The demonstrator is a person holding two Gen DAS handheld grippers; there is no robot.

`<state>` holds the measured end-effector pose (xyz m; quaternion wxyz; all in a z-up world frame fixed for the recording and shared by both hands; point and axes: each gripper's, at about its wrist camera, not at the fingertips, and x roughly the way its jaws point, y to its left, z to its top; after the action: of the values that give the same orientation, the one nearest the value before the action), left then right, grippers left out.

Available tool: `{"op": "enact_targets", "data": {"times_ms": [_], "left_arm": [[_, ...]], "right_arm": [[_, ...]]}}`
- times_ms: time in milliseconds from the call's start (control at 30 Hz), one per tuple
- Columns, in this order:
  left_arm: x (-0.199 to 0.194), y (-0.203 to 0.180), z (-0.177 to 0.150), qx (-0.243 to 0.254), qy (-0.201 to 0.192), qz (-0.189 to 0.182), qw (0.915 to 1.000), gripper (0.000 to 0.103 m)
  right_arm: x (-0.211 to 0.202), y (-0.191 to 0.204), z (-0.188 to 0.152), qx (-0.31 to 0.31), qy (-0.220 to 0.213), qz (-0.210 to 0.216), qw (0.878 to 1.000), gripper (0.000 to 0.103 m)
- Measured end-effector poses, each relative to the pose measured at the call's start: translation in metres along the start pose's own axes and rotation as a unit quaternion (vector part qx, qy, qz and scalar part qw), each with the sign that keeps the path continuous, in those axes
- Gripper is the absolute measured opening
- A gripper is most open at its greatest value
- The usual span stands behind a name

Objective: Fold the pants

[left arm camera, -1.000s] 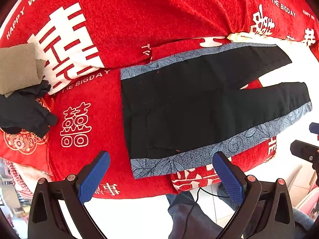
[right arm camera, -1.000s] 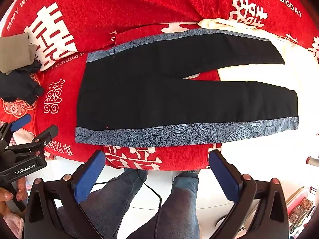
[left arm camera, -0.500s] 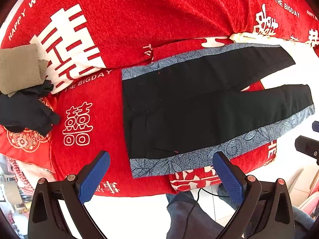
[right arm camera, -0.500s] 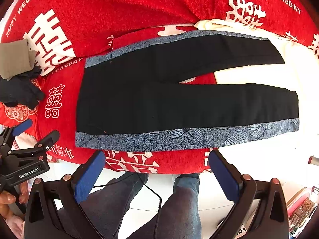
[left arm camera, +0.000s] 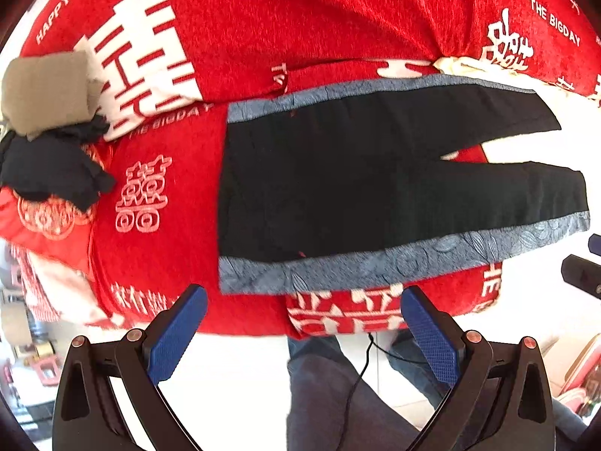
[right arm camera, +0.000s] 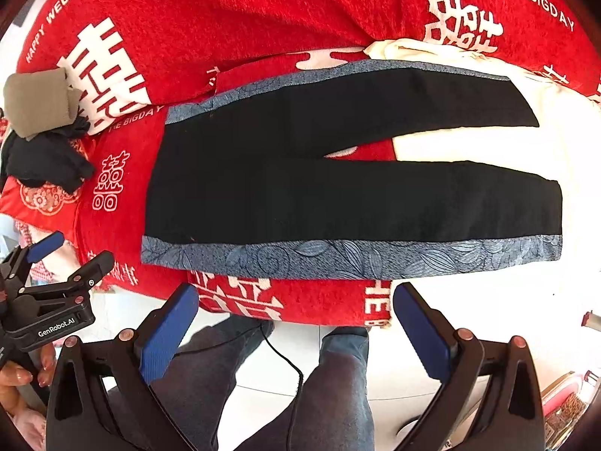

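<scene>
The pants (left arm camera: 368,188) sit lower in both my views than before; left gripper (left arm camera: 304,329) and right gripper (right arm camera: 296,323) jaws gape wide, holding nothing.

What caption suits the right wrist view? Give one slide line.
Open right gripper above black pants spread flat on red blanket, left gripper alongside.

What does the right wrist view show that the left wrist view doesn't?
Right wrist only: the whole left tongs at the lower left, open, with the hand holding them.

Left wrist only: just a sliver of the right tongs at the right edge, too little to tell their state.

Both: the black pants lying flat and unfolded on the red blanket, the olive and dark clothes pile at the left, and each camera's own open tongs, empty.
</scene>
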<state>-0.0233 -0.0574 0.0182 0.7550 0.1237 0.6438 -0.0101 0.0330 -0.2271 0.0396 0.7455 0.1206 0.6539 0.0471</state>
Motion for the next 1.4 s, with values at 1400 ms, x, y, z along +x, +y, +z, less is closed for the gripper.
{"op": "enact_targets", "data": {"times_ms": [1400], "left_arm": [[0.152, 0.104, -0.051, -0.116, 0.026, -0.125, 0.9850, 0.103]], "right_arm": [[0.155, 0.030, -0.052, 0.148, 0.076, 0.199, 0.966, 0.099]]}}
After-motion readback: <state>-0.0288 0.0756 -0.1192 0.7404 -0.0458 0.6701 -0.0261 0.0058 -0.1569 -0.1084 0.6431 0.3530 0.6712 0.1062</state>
